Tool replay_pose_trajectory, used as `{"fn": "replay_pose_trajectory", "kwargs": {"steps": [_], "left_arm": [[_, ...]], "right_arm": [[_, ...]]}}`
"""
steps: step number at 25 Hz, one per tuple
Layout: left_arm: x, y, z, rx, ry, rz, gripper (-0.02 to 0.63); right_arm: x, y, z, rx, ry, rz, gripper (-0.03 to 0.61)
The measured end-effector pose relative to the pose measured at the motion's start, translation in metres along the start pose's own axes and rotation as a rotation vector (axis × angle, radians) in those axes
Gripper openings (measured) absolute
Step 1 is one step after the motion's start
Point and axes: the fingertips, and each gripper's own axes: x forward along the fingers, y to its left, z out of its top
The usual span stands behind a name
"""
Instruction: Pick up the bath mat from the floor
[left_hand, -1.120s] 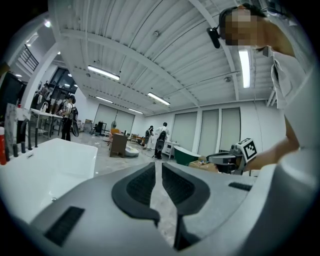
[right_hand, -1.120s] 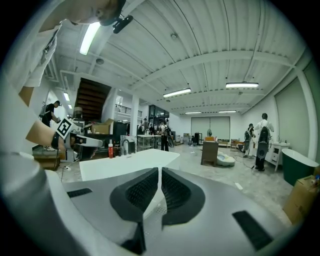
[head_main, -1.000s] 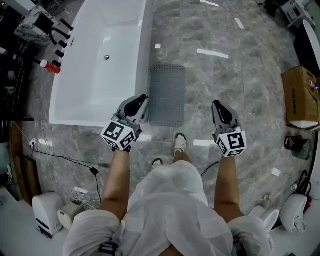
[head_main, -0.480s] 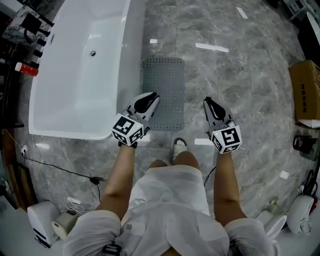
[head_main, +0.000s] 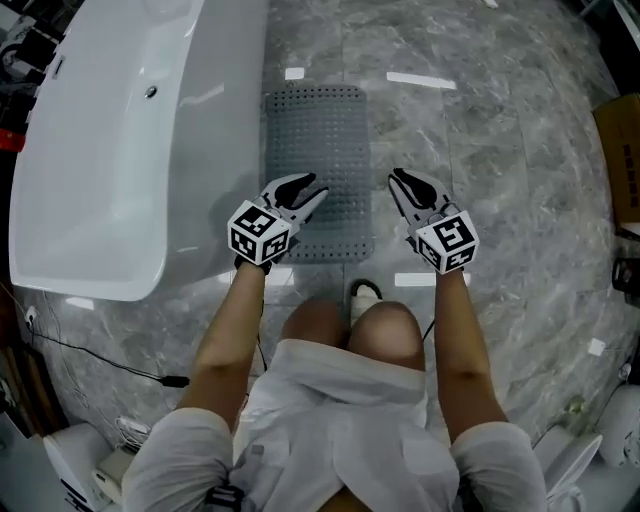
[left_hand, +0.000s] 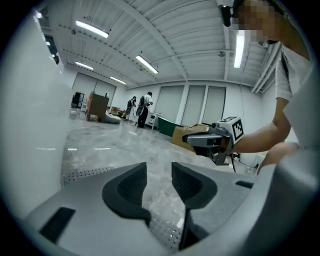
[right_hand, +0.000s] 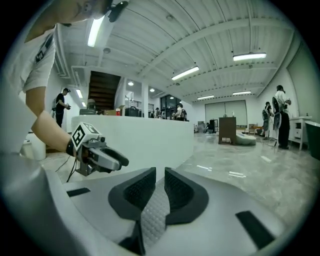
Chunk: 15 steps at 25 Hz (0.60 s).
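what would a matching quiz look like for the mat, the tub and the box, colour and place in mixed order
Things:
1 bath mat
2 bathtub
3 cardboard box

Colour and place:
a glossy white, at the left of the head view
b brown, at the right edge of the head view
c grey, dotted with holes, lying flat beside the tub

Pairs: 1-c, 2-a, 3-b

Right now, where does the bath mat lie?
In the head view, the grey bath mat lies flat on the floor at upper centre, its left edge beside the white bathtub.

The grey bath mat (head_main: 318, 150) lies flat on the marble floor (head_main: 480, 150), just beside the white bathtub (head_main: 225, 150).
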Motion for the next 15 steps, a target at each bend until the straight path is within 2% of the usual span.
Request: {"fn": "replay_pose_trajectory", "kwargs": {"steps": [2, 6, 11, 15], "left_arm": [[0.013, 0.006, -0.039, 0.000, 0.047, -0.019, 0.167], [0.027, 0.015, -0.107, -0.001, 0.149, -0.045, 0.201], [0.026, 0.023, -0.170, -0.043, 0.270, -0.068, 0.218], [0.023, 0.017, -0.223, -0.050, 0.417, -0.137, 0.267]], "right_arm": [[0.013, 0.002, -0.040, 0.002, 0.036, 0.021, 0.092], [0.033, 0.015, -0.113, 0.023, 0.129, 0.084, 0.134], [0.051, 0.040, -0.182, 0.043, 0.269, 0.170, 0.161], [0.064, 0.068, -0.231, 0.023, 0.413, 0.289, 0.201]]}}
